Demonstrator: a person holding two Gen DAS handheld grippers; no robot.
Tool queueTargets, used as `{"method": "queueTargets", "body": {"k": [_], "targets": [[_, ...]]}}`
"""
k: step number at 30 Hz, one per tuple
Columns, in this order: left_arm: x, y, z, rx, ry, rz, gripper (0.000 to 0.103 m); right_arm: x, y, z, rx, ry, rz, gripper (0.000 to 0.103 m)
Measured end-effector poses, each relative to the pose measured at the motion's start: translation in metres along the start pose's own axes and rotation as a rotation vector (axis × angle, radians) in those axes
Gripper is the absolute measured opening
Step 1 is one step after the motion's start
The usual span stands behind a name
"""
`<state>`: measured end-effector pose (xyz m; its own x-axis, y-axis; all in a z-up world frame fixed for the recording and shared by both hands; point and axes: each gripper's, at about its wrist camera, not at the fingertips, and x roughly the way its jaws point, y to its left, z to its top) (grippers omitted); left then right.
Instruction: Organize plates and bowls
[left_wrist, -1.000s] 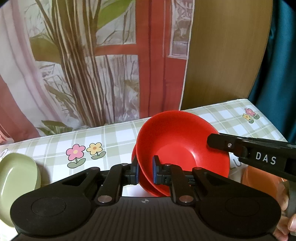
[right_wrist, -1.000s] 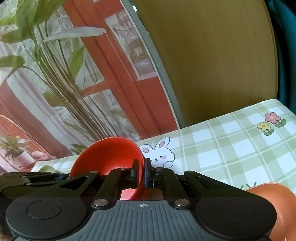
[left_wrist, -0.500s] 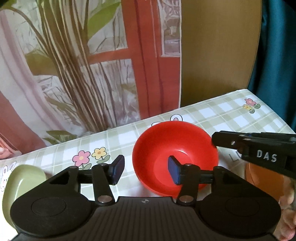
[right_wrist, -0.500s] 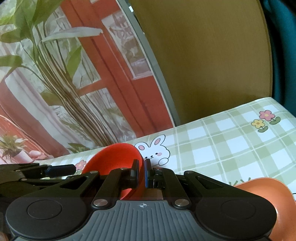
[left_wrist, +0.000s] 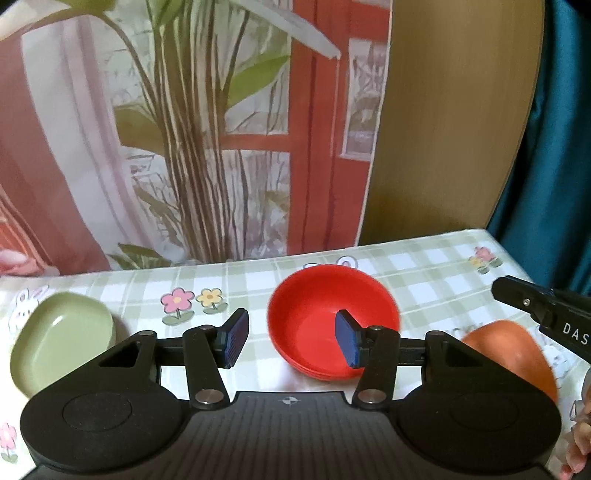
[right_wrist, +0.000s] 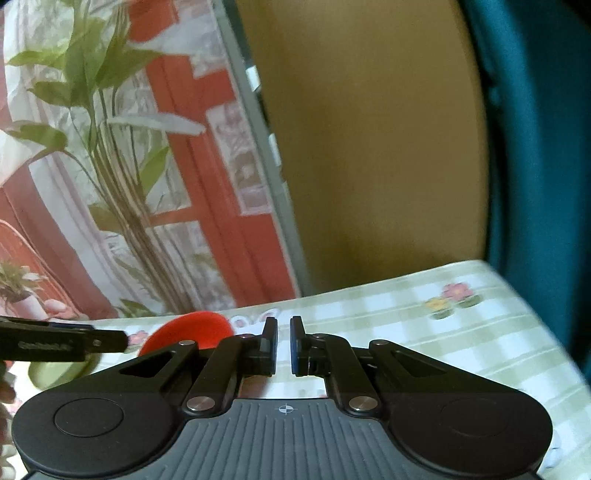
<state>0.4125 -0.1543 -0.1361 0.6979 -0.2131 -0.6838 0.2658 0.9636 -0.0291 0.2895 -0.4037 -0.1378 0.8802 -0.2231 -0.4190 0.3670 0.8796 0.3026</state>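
**Red bowls stacked on the counter, both grippers clear of them**

From the left wrist view, left to right: a green dish (left_wrist: 61, 338) near the counter's (left_wrist: 424, 266) left edge, red bowls (left_wrist: 332, 319) nested mid-counter, an orange bowl (left_wrist: 511, 350) at right. The left gripper (left_wrist: 291, 341) has its fingers about half spread and empty; they have just been opening. The bowls look like thin, light, stiff plastic, probably smooth and slippery; the rim is the likely place to pinch.

This view alone shows the stack's layered edges and the orange bowl. The right wrist view shows the right gripper (right_wrist: 283, 345) with a narrow gap between its fingers, holding nothing, and only part of the red bowls beyond it.
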Motion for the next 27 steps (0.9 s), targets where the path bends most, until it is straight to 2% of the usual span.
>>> {"method": "queueTargets", "body": {"k": [7,18,27], "targets": [[-0.016,-0.031,-0.023,-0.019,-0.008,-0.047,0.054,-0.032,-0.035,-0.019,-0.046,-0.034,-0.063,0.01],[-0.024,-0.076,-0.043,-0.036,-0.053,-0.069,0.054,-0.043,-0.083,-0.06,-0.067,-0.008,-0.139,0.011],[-0.017,-0.103,-0.058,0.006,-0.031,-0.065,0.054,-0.037,-0.095,-0.081,-0.029,0.009,-0.127,0.011]]}}
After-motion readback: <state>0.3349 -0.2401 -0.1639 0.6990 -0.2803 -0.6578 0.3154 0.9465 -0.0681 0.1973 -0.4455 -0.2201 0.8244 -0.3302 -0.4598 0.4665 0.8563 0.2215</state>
